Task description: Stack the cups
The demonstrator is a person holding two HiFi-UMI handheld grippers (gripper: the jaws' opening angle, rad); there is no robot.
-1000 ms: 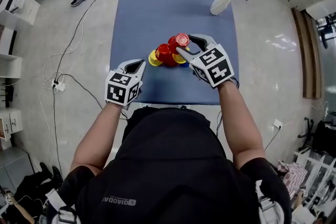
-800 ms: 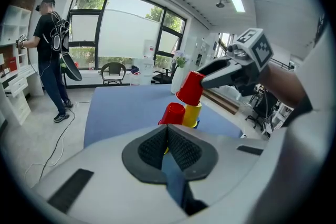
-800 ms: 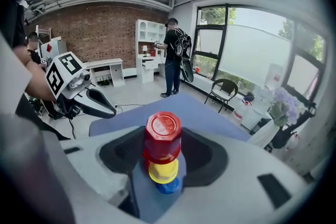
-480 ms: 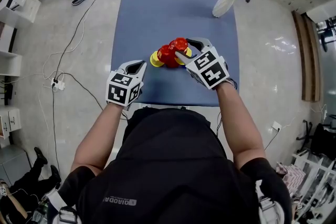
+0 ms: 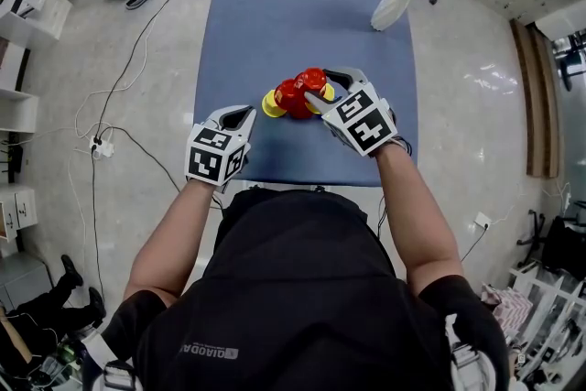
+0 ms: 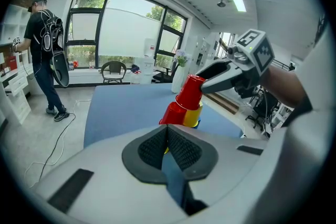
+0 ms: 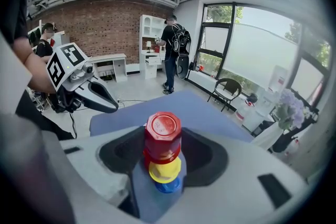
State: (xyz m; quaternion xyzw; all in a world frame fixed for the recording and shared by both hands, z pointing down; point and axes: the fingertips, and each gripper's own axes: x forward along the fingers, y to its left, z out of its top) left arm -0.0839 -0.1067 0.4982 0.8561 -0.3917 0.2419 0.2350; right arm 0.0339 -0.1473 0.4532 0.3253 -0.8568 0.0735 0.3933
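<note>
Dropping now: the right claw (image 5: 322, 83) has brought its red cup (image 7: 163, 132) down from a raised tilt, and it sits on the yellow cup (image 7: 165, 169) just below the jaws, still pinched. It looks nearly seated, so release seems next. Left claw (image 5: 236, 114) idles, closed on nothing; a second red cup (image 6: 170, 114) stands ahead of it.

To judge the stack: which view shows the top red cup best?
Right gripper view: the top red cup is close, large and central. Left gripper view shows its side, farther off; head view, a small top.
</note>
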